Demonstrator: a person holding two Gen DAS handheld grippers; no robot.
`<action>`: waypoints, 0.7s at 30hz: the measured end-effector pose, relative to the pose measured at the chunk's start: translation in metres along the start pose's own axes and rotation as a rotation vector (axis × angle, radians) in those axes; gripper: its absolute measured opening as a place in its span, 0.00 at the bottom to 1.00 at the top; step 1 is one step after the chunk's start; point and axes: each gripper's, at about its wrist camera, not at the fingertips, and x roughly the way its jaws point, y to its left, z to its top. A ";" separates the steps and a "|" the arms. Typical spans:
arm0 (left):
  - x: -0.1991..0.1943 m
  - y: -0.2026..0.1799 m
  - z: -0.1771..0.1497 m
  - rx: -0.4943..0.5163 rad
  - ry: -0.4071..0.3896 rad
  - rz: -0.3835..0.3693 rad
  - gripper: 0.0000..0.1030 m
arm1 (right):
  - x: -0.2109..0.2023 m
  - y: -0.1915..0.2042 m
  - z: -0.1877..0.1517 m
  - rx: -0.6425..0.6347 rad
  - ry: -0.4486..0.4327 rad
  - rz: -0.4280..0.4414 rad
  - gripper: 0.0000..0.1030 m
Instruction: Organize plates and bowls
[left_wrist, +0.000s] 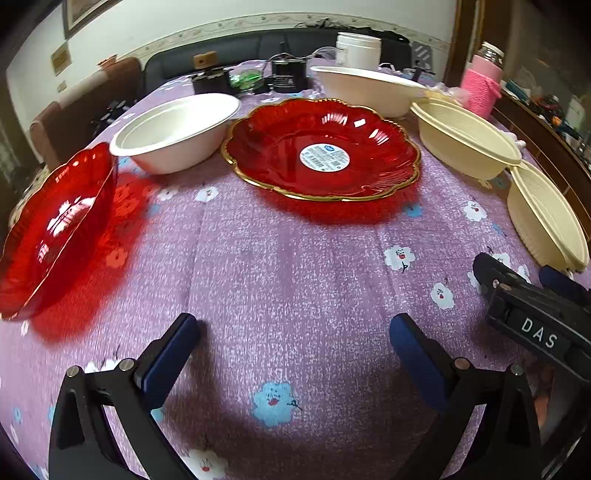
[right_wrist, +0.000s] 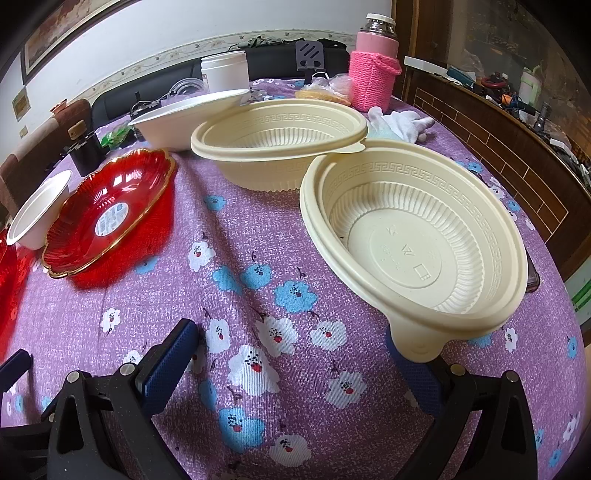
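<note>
A red gold-rimmed plate (left_wrist: 321, 147) lies mid-table; it also shows in the right wrist view (right_wrist: 110, 214). A second red plate (left_wrist: 55, 232) sits at the left edge. Two white bowls (left_wrist: 177, 131) (left_wrist: 365, 88) stand behind. Two cream bowls (right_wrist: 277, 147) (right_wrist: 413, 240) stand at the right. My left gripper (left_wrist: 295, 350) is open and empty above the cloth. My right gripper (right_wrist: 295, 354) is open; the near cream bowl's tab overlaps its right finger (right_wrist: 417, 380). The right gripper also shows in the left wrist view (left_wrist: 517, 277).
A purple floral tablecloth (left_wrist: 295, 266) covers the table. At the back stand a pink knitted bottle (right_wrist: 375, 70), a white jar (right_wrist: 225, 70), black devices (left_wrist: 288, 75) and white cloth (right_wrist: 402, 122). A wooden ledge (right_wrist: 498, 140) runs along the right.
</note>
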 end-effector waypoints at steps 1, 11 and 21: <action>-0.001 0.000 -0.001 0.004 0.012 -0.006 1.00 | 0.000 0.000 0.000 -0.002 0.000 0.002 0.99; -0.119 0.067 -0.032 -0.045 -0.199 -0.216 0.99 | -0.002 0.001 0.000 -0.034 0.029 0.015 0.99; -0.285 0.238 -0.045 -0.240 -0.714 0.071 1.00 | -0.082 0.034 -0.004 -0.088 -0.152 0.123 0.92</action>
